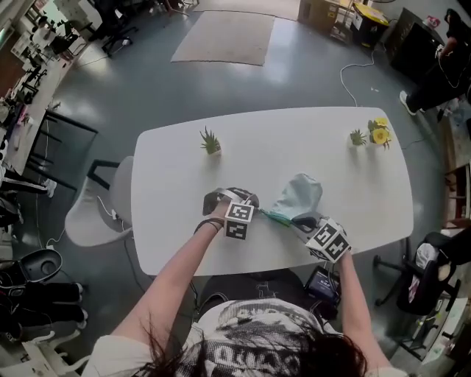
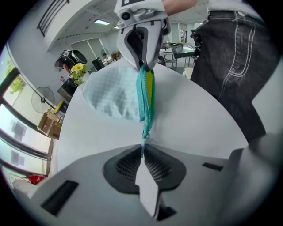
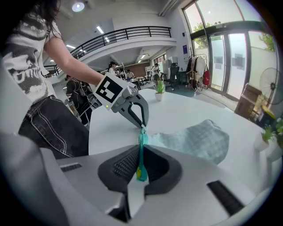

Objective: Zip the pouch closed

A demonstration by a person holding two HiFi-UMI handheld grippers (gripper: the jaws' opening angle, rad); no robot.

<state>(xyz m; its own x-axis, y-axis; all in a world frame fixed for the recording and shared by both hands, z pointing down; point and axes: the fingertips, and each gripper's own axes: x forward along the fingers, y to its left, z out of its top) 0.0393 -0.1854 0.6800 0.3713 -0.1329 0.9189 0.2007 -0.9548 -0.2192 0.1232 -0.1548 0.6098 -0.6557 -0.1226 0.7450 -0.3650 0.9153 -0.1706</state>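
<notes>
White table [image 1: 294,147], teal pouch [image 1: 300,196], both ends clamped

I read the pouch [image 1: 298,197] as soft, matt, quilted cloth. The bench [image 1: 294,140] looks smooth, faintly glossy. Left claw [image 2: 142,148] and right claw [image 3: 141,146] are matt grey plastic, with ribbed black pads [image 2: 128,165].

You work under bright, even overhead light. The ceiling lamp [image 3: 78,6] and windows [image 3: 221,48] glare in the right gripper view. Both gripper views bend strongly toward dark corners. The pouch [image 2: 112,95] casts only a faint shadow on the table [image 2: 185,119].
</notes>
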